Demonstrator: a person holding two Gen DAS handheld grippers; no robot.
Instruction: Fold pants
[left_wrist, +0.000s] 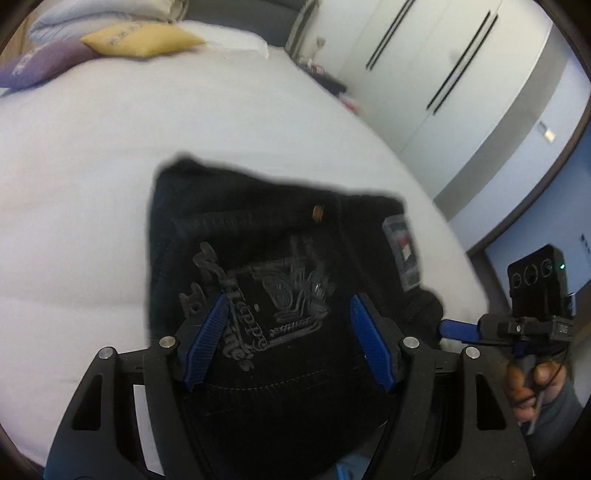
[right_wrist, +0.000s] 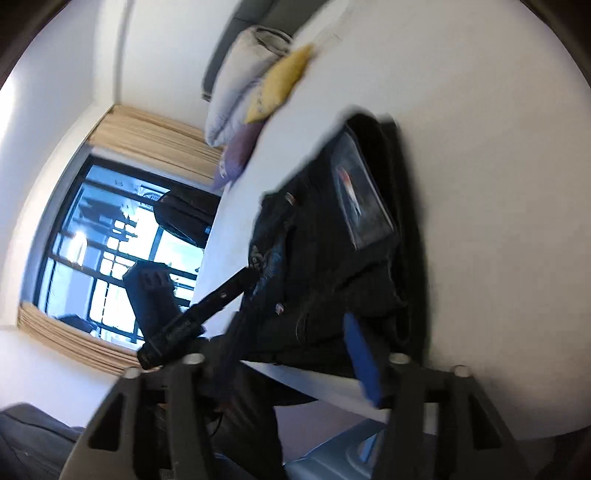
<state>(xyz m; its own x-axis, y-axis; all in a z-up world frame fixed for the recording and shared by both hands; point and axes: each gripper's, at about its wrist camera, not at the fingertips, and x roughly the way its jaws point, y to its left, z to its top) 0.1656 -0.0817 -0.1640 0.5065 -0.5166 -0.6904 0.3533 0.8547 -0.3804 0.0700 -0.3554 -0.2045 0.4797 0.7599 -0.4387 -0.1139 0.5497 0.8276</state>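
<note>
The left hand-held gripper (left_wrist: 288, 332) sits low in the centre of the left wrist view, its blue-padded fingers (left_wrist: 205, 341) spread wide apart and released, with dark cloth showing between them but nothing pinched. Directly under and ahead of it lie the black pants (left_wrist: 258, 229), bunched into a compact folded pile in the middle of the frame, with an embroidered crest on top, a small brass rivet near the upper edge and a rectangular label toward the right side. They rest on the white bed (left_wrist: 92, 166), which fills the left and upper parts of the frame.

At the right edge of the same view the right hand-held gripper (left_wrist: 458, 328) comes in sideways, a hand wrapped around its handle and one blue finger tip reaching the pants' right edge; whether it is clenched cannot be told from here. In the right wrist view, which is blurred, its one clear blue finger (right_wrist: 362, 362) lies against the pants (right_wrist: 332, 266), the other finger lost in dark cloth.

Farther out, a yellow pillow (left_wrist: 140, 38) lies at the upper left of the left view beside a purple pillow (left_wrist: 40, 62), and white wardrobe doors (left_wrist: 424, 66) stand at the upper right.
</note>
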